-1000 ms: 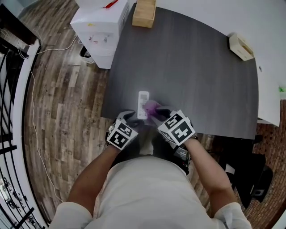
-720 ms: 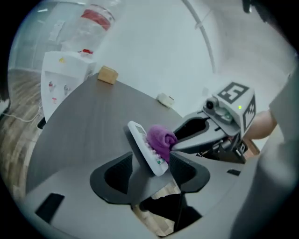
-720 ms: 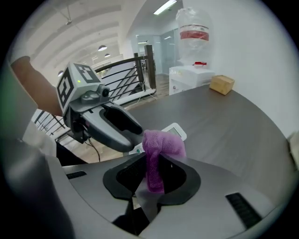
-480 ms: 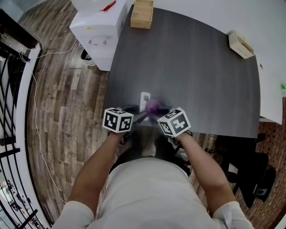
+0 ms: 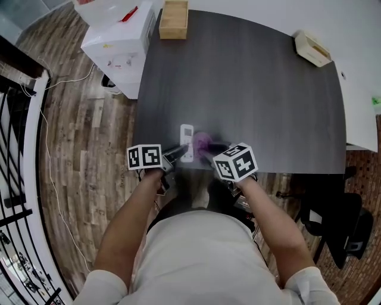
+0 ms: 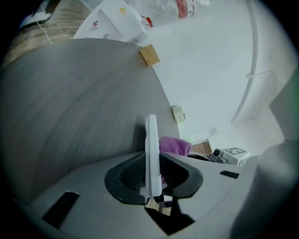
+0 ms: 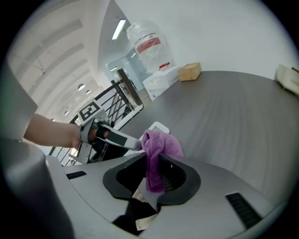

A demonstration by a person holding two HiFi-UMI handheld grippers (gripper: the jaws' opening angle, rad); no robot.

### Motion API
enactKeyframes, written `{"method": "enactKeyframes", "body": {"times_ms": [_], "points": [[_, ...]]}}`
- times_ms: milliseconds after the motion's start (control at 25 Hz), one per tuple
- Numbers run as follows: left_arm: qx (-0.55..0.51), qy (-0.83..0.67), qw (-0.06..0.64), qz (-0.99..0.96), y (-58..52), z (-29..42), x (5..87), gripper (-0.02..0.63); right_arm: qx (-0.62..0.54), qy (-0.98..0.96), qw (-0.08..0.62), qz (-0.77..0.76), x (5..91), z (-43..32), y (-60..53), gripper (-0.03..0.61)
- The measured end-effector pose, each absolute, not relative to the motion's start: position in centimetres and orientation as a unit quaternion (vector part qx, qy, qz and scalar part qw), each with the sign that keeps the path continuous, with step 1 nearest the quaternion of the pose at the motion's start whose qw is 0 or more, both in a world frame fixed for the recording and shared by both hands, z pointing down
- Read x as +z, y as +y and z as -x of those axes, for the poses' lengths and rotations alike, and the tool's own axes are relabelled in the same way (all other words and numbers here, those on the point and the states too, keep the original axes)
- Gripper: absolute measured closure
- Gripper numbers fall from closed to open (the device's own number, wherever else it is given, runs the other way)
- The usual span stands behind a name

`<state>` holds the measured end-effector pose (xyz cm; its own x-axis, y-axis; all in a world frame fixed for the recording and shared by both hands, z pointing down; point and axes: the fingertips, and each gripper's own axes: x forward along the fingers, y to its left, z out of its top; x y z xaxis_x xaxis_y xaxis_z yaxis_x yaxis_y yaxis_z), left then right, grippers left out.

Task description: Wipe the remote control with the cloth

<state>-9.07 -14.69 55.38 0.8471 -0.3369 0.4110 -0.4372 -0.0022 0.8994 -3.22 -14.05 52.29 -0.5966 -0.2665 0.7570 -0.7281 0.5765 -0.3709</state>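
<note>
A white remote control (image 5: 187,142) lies at the near edge of the dark table (image 5: 250,89). My left gripper (image 5: 177,154) comes at its near end from the left. In the left gripper view the remote (image 6: 152,154) stands edge-on between the pads, and the jaws have just been closing onto it. My right gripper (image 5: 208,152) is shut on a purple cloth (image 5: 202,142) that hangs bunched just to the right of the remote. The right gripper view shows the cloth (image 7: 156,149) pinched between the pads, with the remote's corner (image 7: 159,127) behind it.
A wooden box (image 5: 174,11) sits at the table's far left corner and a cream box (image 5: 312,49) at the far right. A white water dispenser (image 5: 116,44) stands on the wood floor left of the table. The table's front edge runs right under both grippers.
My left gripper has rolled over, moved in to the remote's near end and shut on it. The right gripper with the cloth has shifted slightly beside the remote.
</note>
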Motion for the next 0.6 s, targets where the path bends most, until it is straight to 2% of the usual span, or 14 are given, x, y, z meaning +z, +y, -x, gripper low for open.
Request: {"method": "enactKeyframes", "body": {"times_ms": [200, 320, 600], "points": [[-0.1, -0.192, 0.693, -0.688, -13.6, 8.8, 51.7, 0.52, 0.258, -0.85, 0.338, -0.311, 48.5, 1.5, -15.7, 0.485], [-0.168, -0.153, 0.693, -0.684, -13.2, 8.9, 49.3, 0.52, 0.214, -0.868, 0.321, -0.313, 45.3, 1.4, -18.1, 0.485], [-0.232, -0.09, 0.663, -0.706, -13.4, 9.2, 45.1, 0.52, 0.187, -0.91, 0.285, -0.235, 41.3, 4.4, -18.2, 0.485]]}}
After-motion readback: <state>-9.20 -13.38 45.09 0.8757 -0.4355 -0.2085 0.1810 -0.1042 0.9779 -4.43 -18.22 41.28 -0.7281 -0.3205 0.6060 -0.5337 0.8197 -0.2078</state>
